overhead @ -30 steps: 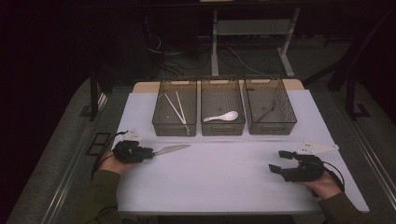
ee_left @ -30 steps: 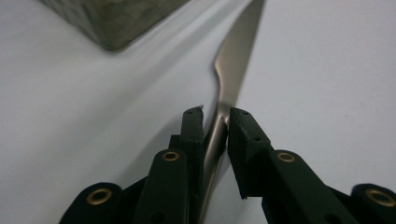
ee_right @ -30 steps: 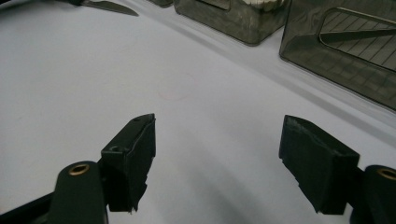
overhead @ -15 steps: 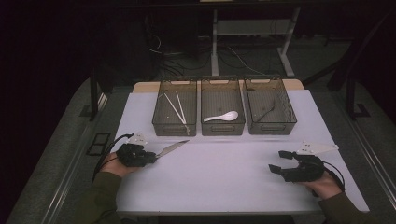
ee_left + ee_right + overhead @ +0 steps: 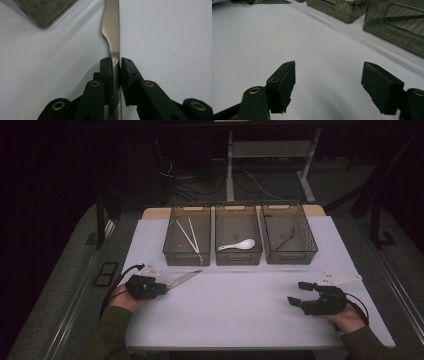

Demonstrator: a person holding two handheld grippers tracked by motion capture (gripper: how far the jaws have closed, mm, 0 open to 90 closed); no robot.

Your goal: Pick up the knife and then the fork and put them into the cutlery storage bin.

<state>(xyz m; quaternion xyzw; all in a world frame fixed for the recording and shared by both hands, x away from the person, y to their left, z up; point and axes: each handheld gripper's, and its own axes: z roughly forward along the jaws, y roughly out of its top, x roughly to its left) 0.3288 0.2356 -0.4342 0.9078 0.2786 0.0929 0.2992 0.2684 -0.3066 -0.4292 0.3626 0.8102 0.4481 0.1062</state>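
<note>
We took the three mesh bins as a sorting row, one kind of cutlery to each: chopsticks (image 5: 189, 234) in the left bin (image 5: 186, 256), a white spoon (image 5: 237, 245) in the middle bin (image 5: 238, 257), a dark utensil in the right bin (image 5: 290, 255). The knife (image 5: 184, 278) lay low over the white counter (image 5: 235, 315) just in front of the left bin, its blade aimed at that bin's near corner, probably because it awaited its bin. Our left gripper (image 5: 161, 289) had just been closing, and its fingers (image 5: 106, 72) clamped the knife at the neck, one on each flat face, the blade running out ahead of them toward the bin and the handle passing back between them. Our right gripper (image 5: 299, 293) rested well off from the left bin, in front of the right bin, its fingers (image 5: 284, 82) spread wide with nothing between them, seemingly kept idle.
</note>
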